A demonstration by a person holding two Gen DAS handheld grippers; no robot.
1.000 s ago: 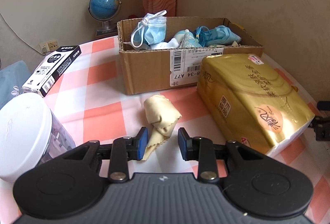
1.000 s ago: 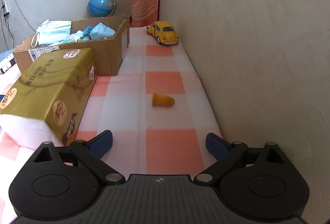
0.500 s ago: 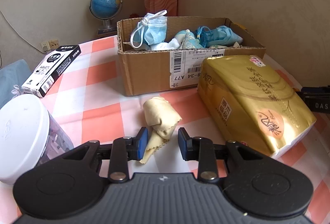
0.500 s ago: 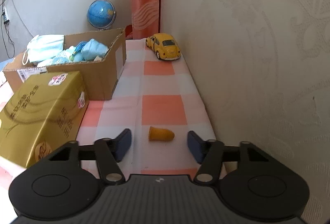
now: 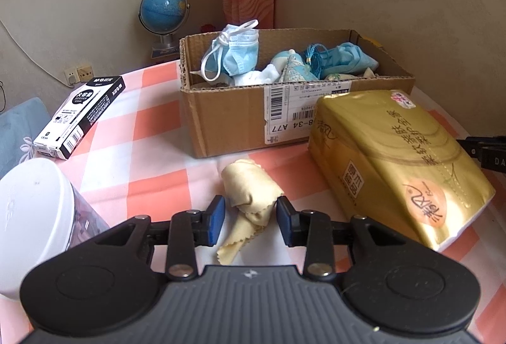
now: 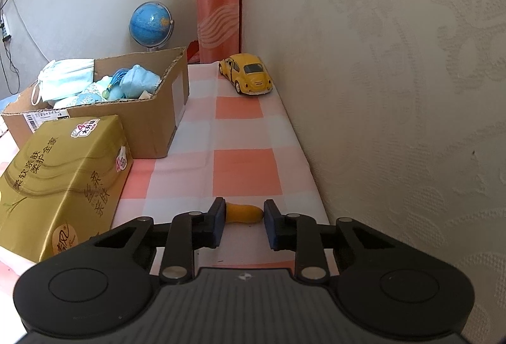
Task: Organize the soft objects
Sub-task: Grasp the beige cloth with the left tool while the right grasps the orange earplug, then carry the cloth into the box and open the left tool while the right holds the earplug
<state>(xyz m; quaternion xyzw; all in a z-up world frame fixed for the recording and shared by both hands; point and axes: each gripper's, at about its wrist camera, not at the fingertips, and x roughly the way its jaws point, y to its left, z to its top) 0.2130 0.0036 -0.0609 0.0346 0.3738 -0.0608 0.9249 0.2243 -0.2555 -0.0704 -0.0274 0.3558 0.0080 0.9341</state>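
Note:
A crumpled cream cloth [image 5: 249, 201] lies on the checked tablecloth in front of a cardboard box [image 5: 227, 119] that holds blue face masks [image 5: 238, 54] and other soft items. My left gripper [image 5: 250, 219] is open, its jaws on either side of the cloth's lower part. In the right wrist view a small orange rubber piece [image 6: 245, 213] lies near the wall. My right gripper [image 6: 244, 222] is narrowly open, its jaws around that piece, the left pad touching or nearly touching it. The box [image 6: 139, 119] shows at the left there.
A gold tissue pack [image 5: 395, 163] lies right of the cloth, also in the right view [image 6: 60, 182]. A white-lidded jar [image 5: 34, 217] and a black-and-white carton [image 5: 80, 116] are at the left. A globe [image 5: 163, 8] stands behind. A yellow toy car [image 6: 248, 78] sits by the wall.
My right gripper has moved forward over the orange piece and narrowed its jaws around it. My left gripper has crept slightly forward around the cloth, with its jaw gap about the same.

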